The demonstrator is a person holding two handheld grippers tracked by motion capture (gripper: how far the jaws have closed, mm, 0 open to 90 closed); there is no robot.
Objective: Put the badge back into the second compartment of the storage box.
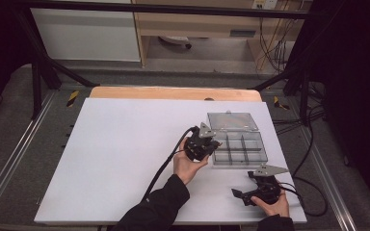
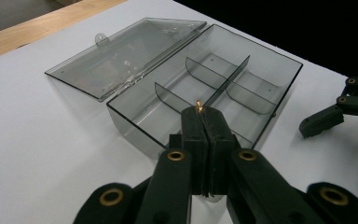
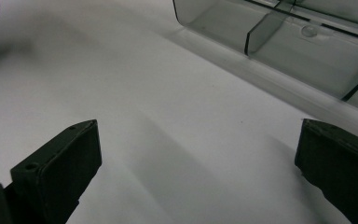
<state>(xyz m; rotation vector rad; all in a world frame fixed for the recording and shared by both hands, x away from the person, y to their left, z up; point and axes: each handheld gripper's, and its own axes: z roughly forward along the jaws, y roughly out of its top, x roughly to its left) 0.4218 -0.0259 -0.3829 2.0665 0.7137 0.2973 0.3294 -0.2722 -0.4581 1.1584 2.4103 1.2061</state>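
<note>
A white table top (image 1: 125, 159) holds a clear, smoke-grey plastic organiser box (image 1: 238, 149) on its right half. The box lies open, its hinged lid (image 1: 232, 120) folded flat on the table on the far side. Thin partitions divide the box into small compartments, and those in view look empty. The person's left hand (image 1: 188, 166) holds the left gripper (image 1: 216, 143) at the near left edge of the box. In the left gripper view this gripper's black jaws are pressed together, and a tiny brass-coloured part (image 2: 199, 106), too small to identify, is pinched at their tips, above the box's near compartments. The right hand (image 1: 273, 206) rests near the table's front right corner, well apart from the box, holding the right gripper (image 1: 238, 195), which points left along the table. In the right gripper view its two black jaws stand wide apart with nothing between them, low over the bare white surface, and the near wall of the box (image 3: 279, 46) runs across the upper right. A black cable (image 1: 166, 163) trails from the left gripper back along the dark sleeve (image 1: 159, 207).
</note>
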